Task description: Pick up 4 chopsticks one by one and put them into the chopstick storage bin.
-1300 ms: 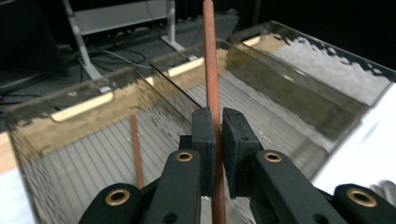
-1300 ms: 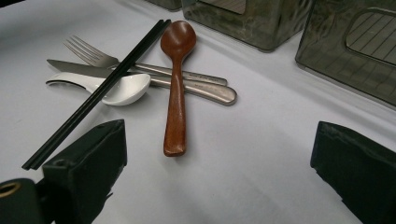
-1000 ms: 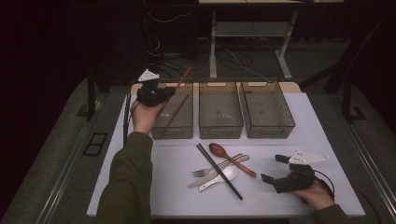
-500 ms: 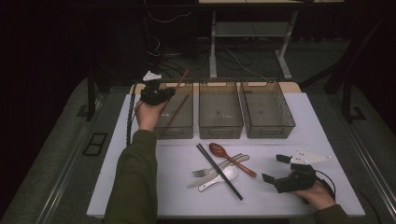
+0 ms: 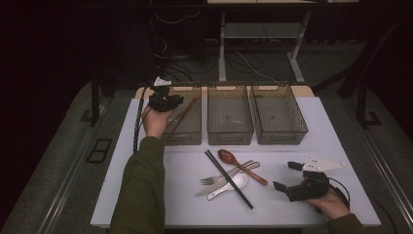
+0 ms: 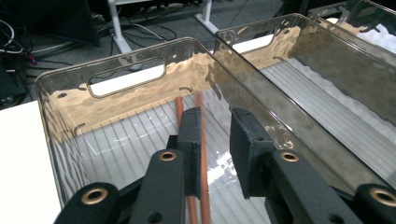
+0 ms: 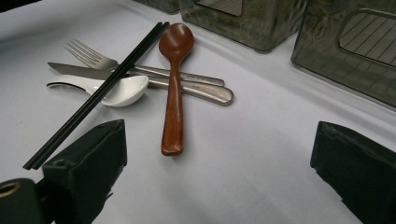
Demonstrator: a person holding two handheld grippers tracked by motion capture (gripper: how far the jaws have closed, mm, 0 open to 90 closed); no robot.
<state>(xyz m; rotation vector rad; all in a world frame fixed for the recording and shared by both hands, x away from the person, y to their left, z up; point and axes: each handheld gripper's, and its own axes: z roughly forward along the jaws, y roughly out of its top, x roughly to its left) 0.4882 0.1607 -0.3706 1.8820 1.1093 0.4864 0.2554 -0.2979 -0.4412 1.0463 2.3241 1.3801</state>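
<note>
- At the far left of the desk (image 5: 146,195), the left gripper (image 5: 165,100) hangs over the leftmost of three clear bins (image 5: 187,134) standing in a row along the back.
- Between its jaws in the left gripper view run two reddish-brown chopsticks (image 6: 201,154), lying close against the left pad with a clear gap to the right pad; the jaws have just been opening, so the pair looks let go rather than pinched.
- From the high view those chopsticks slant across the left bin, upper ends leaning on the far wall, lower ends down inside it. I judge this item as good as delivered.
- Next to it, the middle bin (image 5: 230,134) and the right bin (image 5: 280,134) hold no cutlery that I can make out.
- On the desk in front of the bins, a small heap waits: a pair of black chopsticks (image 5: 229,179) lying across a fork (image 5: 214,179), a knife (image 7: 140,77) and a white soup spoon (image 5: 229,186), with a brown wooden spoon (image 5: 241,165) crossing the metal handles.
- At the right, the right gripper (image 5: 287,176) rests low in the person's hand, jaws spread wide and empty, pointing toward the heap; the wooden spoon lies nearest ahead of it.
- As a judgement, the sorting is barely begun: one pair binned, five pieces left.
</note>
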